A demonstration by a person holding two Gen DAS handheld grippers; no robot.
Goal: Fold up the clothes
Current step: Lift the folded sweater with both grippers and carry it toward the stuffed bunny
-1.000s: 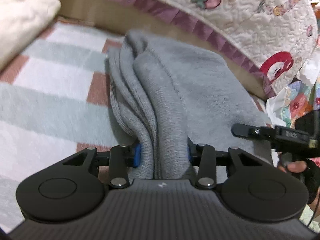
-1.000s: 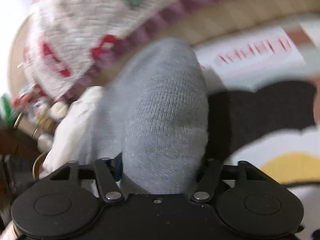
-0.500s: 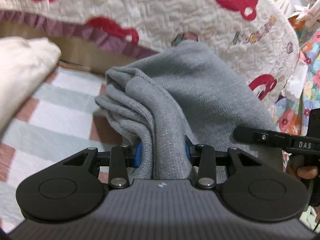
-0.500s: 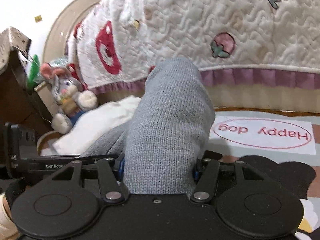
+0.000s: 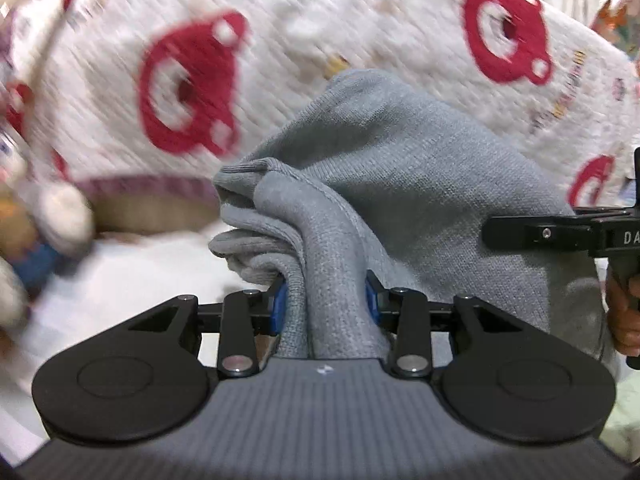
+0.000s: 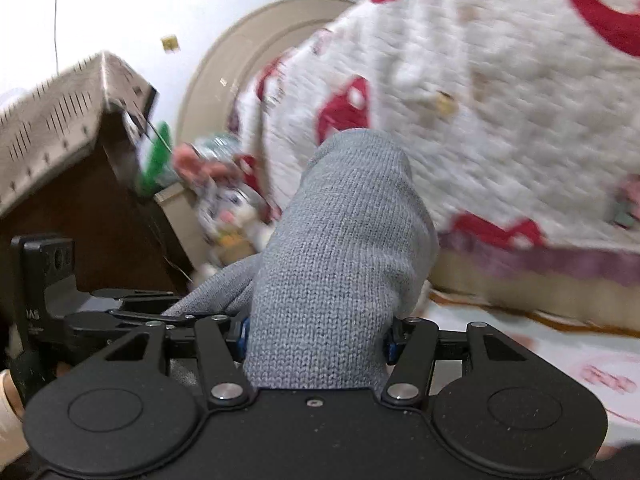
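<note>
Item: grey knit garment, airborne before quilt. Left claw, right claw: each clamped on bunched edge. Advice: keep edge taut, level; lower evenly.

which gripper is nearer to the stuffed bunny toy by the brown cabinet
Left, as far as the views show. The left gripper sits between the right gripper and the stuffed bunny toy, which lies out on the left; both are clamped on the grey knit garment.
</note>
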